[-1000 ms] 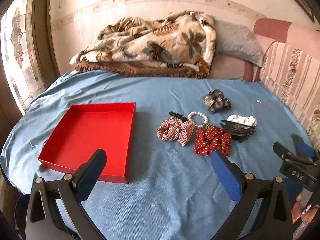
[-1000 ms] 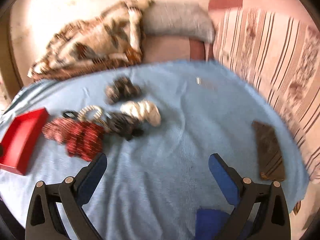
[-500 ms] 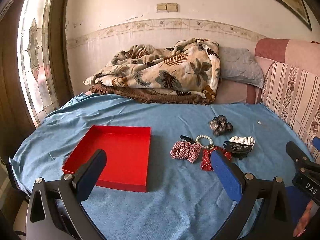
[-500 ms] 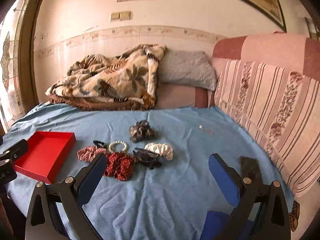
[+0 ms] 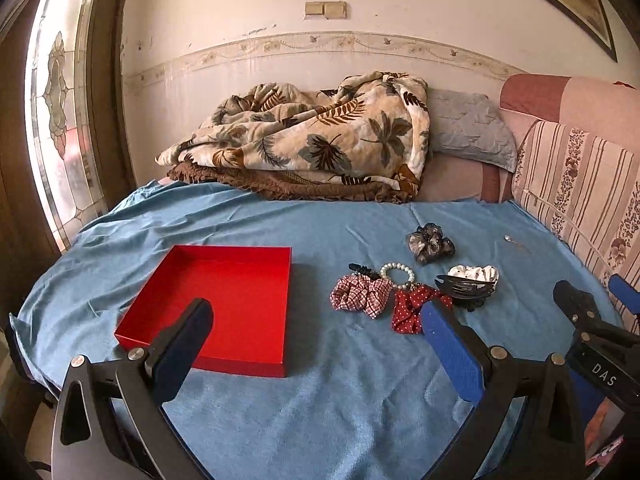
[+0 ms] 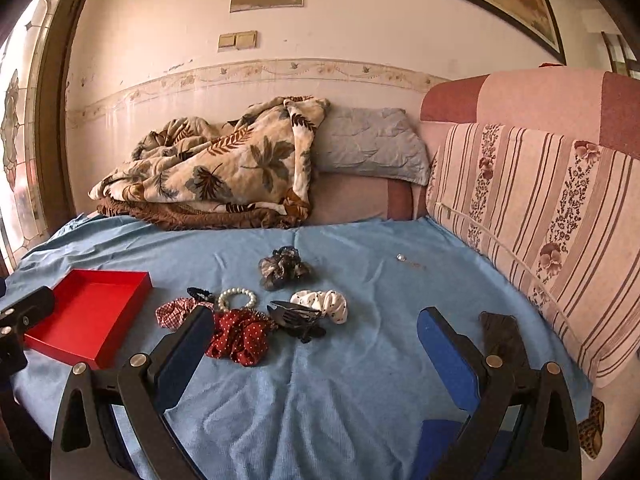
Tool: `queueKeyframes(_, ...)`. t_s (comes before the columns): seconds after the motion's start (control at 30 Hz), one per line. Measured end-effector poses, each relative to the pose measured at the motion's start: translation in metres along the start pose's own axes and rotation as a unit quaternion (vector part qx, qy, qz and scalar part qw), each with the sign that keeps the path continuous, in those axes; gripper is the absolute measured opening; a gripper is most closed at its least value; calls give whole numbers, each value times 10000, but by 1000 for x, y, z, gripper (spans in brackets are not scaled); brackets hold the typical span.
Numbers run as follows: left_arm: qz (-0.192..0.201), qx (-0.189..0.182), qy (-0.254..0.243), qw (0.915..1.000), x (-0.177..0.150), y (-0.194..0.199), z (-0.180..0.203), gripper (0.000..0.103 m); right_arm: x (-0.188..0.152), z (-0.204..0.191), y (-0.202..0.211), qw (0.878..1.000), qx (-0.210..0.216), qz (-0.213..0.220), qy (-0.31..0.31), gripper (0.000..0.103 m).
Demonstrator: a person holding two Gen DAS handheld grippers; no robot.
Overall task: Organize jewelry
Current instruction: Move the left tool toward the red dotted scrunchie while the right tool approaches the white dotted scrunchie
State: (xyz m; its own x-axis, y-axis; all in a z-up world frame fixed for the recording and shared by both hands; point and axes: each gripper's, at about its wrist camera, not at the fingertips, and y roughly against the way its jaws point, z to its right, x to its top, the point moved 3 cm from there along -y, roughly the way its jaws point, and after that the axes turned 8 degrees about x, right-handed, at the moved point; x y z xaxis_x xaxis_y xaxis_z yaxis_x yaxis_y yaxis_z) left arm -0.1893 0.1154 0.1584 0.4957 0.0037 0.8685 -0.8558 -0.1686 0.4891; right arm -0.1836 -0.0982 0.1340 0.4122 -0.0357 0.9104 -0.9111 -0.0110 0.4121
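Both views have tilted upward since a second ago: more wall shows and the items sit lower and farther off. Nothing on the bed has shifted.

Left tongs (image 5: pixel 316 344): spread wide apart, holding nothing, hovering above the blue sheet (image 5: pixel 340 412). Right tongs (image 6: pixel 316 344): likewise spread apart and empty, above the same sheet (image 6: pixel 360 392). The right tongs also appear at the right edge of the left view (image 5: pixel 596 332); the left tongs show at the left edge of the right view (image 6: pixel 24 312).

Red tray (image 5: pixel 224 304): lies flat on the sheet, left of the accessories, with nothing inside. It is also seen in the right view (image 6: pixel 88 320).

Accessories lie in a loose cluster to the right of the tray:
- checked scrunchie (image 5: pixel 360 294), nearest the tray;
- red dotted scrunchie (image 5: pixel 412 308), touching the checked one;
- pearl bracelet (image 5: pixel 397 273), just behind those two;
- small black clip (image 5: pixel 362 270), beside the bracelet;
- black claw clip (image 5: pixel 460 290), overlapping a white dotted scrunchie (image 5: pixel 478 274);
- dark scrunchie (image 5: pixel 430 242), apart, farther back;
- small shiny item (image 5: pixel 508 239), well apart to the right, too small to identify.

Leaf-patterned blanket (image 5: pixel 320 140) and grey pillow (image 5: pixel 468 132) lie at the far end. A dark flat object (image 6: pixel 502 338) rests near the striped cushion (image 6: pixel 540 220).
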Motion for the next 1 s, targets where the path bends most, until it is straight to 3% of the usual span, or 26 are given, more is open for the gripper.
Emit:
queueKeyframes(0.4, -260, -40, -260, 9993, -7, -14, 14, 103, 0, 9, -28, 9989, 272, -391, -25, 103)
queueKeyframes(0.77, -572, -70, -531, 9969, -9, -43, 29, 103, -6, 33, -71, 9969, 277, -739, -35, 103)
queueKeyframes(1.0, -868, -580, -714, 9920, -6, -74, 50, 103, -12, 59, -112, 9932, 231, -1120, -222, 103)
